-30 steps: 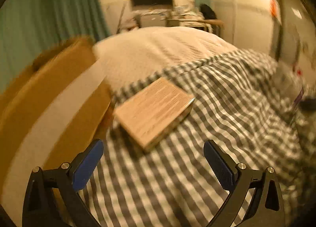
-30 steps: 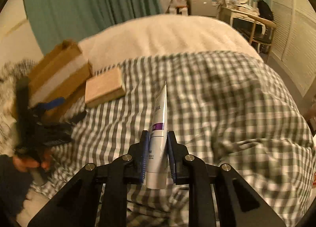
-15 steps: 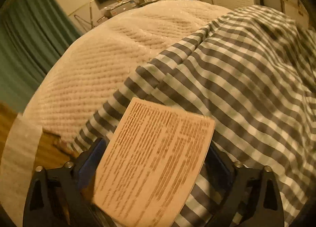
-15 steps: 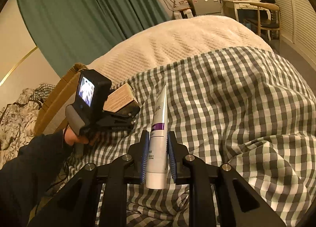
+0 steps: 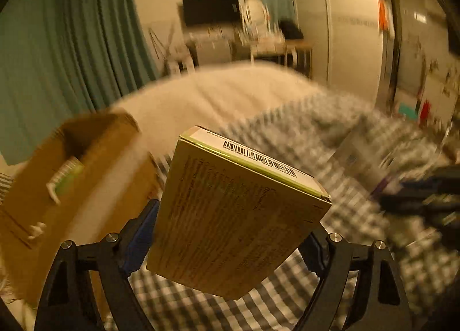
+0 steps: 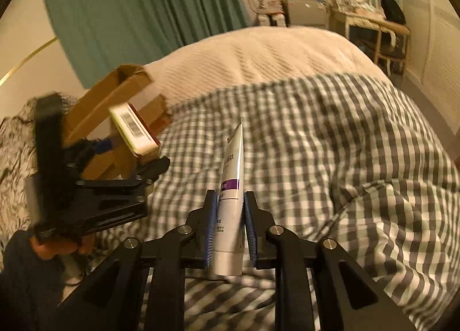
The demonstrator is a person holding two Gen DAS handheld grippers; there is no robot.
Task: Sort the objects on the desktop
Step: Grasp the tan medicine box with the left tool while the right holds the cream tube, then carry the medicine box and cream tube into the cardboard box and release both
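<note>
broadly, a checked blanket [image 6: 330, 141] covers the bed, with an open cardboard box [image 5: 95, 164] at about nine o'clock in the left wrist view, a green-and-white tube already inside. the left gripper [image 5: 227, 244] has its jaws closing on a flat carton [image 5: 235, 210], barcode end up, lifted clear of the blanket and just beside the box. the right gripper [image 6: 228, 230] is pinched narrow on a white tube [image 6: 233, 187] pointing to twelve o'clock. judging by this, the step is carrying the carton to the box; next it needs swinging toward nine o'clock over the opening before letting go, the tube following.
</note>
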